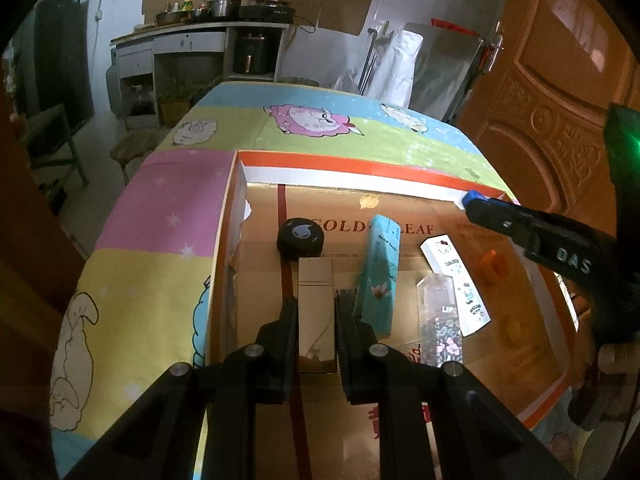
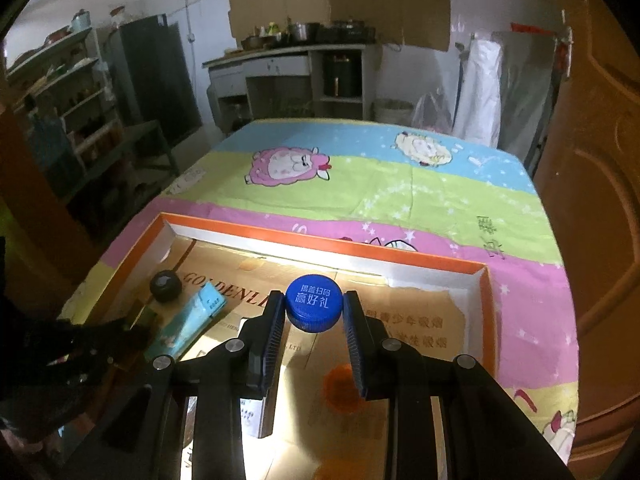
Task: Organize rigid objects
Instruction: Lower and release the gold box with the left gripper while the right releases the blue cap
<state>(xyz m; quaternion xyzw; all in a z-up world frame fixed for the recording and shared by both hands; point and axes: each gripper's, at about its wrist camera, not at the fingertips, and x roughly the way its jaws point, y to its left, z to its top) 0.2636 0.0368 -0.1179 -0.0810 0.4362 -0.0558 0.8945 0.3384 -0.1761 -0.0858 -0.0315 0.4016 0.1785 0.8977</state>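
Inside the orange-rimmed tray [image 2: 328, 245], over the cardboard floor: two placements underway, best finished low and slow. Right gripper [image 2: 314, 308] pinching blue bottle cap [image 2: 314, 303] by its ribbed rim, printed face toward the cam, cap sitting right at the fingertips w/ pads touching both sides, hanging above the far-right part of the tray, apart from the other items. Should lower till cap nearly meets the cardboard, keep it level, then part the fingers just enough so no rolling off. Left gripper [image 1: 316, 304] closed on the gold rectangular box [image 1: 316, 312], box lying lengthwise between the fingers, far end sticking out past the tips, just short of the black round lid [image 1: 300, 238] farther in. Teal box [image 1: 380, 276] just right of the right finger, close enough to get nudged on release, so better opened narrowly and pulled straight back toward the near edge. Clear glitter tube [image 1: 440, 320] and white printed tube [image 1: 456, 284] further right. Gold box prob. resting on the tray floor already, but dim, can't tell for sure.
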